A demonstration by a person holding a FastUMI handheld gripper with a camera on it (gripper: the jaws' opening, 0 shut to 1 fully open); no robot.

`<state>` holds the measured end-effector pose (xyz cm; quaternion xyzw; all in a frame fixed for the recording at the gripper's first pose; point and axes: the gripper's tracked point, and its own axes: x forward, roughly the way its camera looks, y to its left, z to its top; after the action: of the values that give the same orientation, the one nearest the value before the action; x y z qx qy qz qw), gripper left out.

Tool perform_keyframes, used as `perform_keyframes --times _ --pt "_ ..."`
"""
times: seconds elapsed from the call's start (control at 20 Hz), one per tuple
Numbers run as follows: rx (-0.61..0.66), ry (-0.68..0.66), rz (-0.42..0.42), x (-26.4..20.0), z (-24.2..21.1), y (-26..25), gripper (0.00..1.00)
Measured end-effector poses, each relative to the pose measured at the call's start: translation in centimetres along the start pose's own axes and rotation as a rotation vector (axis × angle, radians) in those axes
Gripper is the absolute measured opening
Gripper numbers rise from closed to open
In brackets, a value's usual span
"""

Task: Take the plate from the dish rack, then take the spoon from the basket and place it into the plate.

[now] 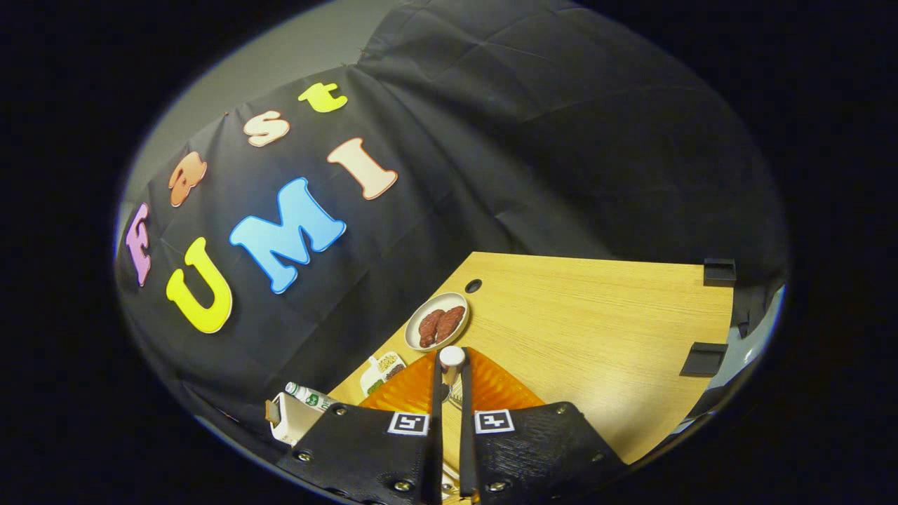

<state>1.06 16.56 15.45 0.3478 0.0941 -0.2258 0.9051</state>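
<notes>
The tongs are clamped on the spoon, its pale handle end poking up between their tips. Directly beneath lies the orange plate on the desk. A small dish of sausages sits just beyond the plate.

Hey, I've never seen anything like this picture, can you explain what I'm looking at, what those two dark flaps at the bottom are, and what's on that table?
The camera rides on a handheld two-finger gripper and looks forward along its fingers; the dark flaps are the gripper itself. The fingers are nearly closed on a spoon, its pale handle end sticking up between them, over an orange plate on a wooden table. Just beyond lies a small white dish with reddish-brown food. Left of the fingers are a white carton, a small bottle and a flat packet. Behind is the booth's black cloth wall.
</notes>
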Motion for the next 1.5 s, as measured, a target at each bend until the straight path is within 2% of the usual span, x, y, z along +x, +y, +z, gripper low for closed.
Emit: perform_keyframes --times 0.35,0.95,1.2,1.5 --pt "-0.117 0.057 0.163 -5.8 -3.0 5.1 0.09" --pt "-0.340 0.327 0.438 -17.4 -18.3 10.0 0.09" --pt "-0.405 0.409 0.473 -20.2 -23.8 9.8 0.09" --pt "-0.406 0.428 0.434 -20.4 -26.8 9.1 0.09"
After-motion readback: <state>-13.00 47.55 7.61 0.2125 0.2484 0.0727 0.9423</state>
